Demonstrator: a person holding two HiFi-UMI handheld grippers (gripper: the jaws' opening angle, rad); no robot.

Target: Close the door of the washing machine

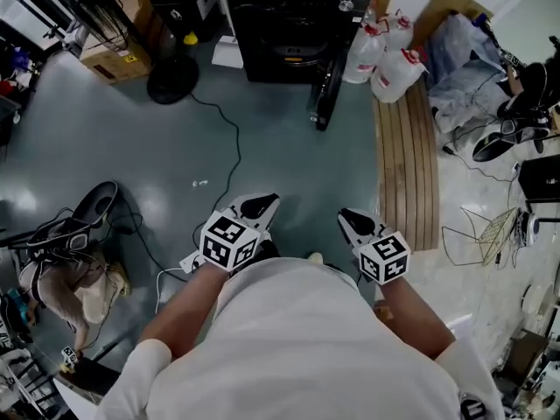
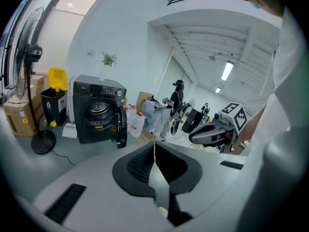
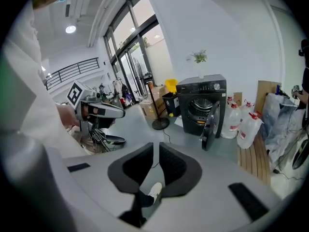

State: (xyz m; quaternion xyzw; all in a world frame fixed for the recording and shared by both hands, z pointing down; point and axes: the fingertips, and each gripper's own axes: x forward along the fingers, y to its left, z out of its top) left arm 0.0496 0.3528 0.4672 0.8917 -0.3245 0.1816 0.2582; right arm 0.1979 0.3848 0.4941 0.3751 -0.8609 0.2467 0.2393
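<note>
The left tool (image 1: 262,205) is held low in front of the person's body. Its jaws are pressed together along a thin seam, with nothing caught between them. Just to the right, the right tool (image 1: 353,222) is carried about level with it. Its jaws are parted by a narrow slit, and only the grey floor (image 1: 289,160) is seen through the slit. Nothing is touched by either tool.

The washing machine (image 1: 297,20) stands at the far side of the floor, well apart from both tools. Its door (image 1: 325,93) is swung out toward the near side from the right edge of the drum opening and stands open.

The layout from above is given by the head view alone. A fan base (image 1: 172,78) is seen left of the machine and a cable (image 1: 234,143) is trailed across the floor. Plastic jugs (image 1: 392,64) and a slatted wooden board (image 1: 405,160) lie to the right. A small plant (image 2: 109,59) on top of the machine is shown only by the gripper views, and in each of those views the other tool is also seen. Beneath the right tool's jaws, what appears to be a pale shoe (image 3: 154,190) is glimpsed.
</note>
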